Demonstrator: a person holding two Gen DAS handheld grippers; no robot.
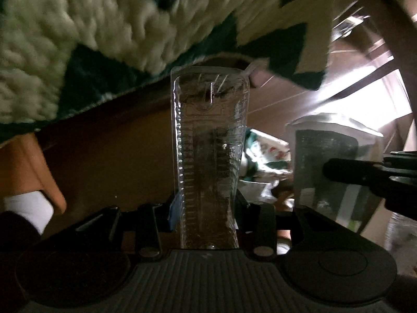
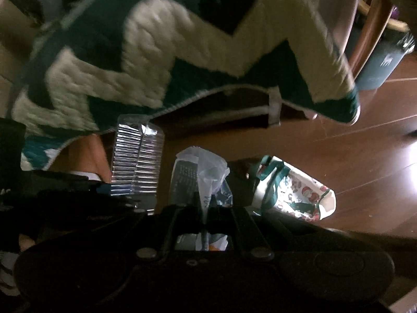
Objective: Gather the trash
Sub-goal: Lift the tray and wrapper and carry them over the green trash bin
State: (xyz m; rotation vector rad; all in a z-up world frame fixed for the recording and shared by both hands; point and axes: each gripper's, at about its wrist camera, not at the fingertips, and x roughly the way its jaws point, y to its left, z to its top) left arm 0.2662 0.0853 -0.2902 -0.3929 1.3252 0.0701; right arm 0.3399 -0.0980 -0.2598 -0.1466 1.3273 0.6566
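A green-and-cream rug (image 1: pixel 86 34) filled the top of both views, its edge hanging over the wood floor (image 2: pixel 351 156), blurred enough that I could read only its zigzag pattern. My left gripper (image 1: pixel 208 208) was clamped on a clear ribbed plastic tray (image 1: pixel 211 143), which stood up between the jaws and blocked the middle of that view. My right gripper (image 2: pixel 204 216) was pinched tight on a crumpled plastic wrapper (image 2: pixel 200 172).

A printed bag (image 2: pixel 294 195) with red and green figures lay open on the floor just beyond the wrapper; from the left wrist I saw only a sliver of it (image 1: pixel 265 151) behind the tray. The right wrist showed the tray (image 2: pixel 138 156) side-on, and a dark bin (image 2: pixel 383 60) at the far right that the left camera missed. The left showed the wrapper (image 1: pixel 331 161) and the right gripper's black finger (image 1: pixel 365 174) cutting across it. I could not make out the wrapper's print.
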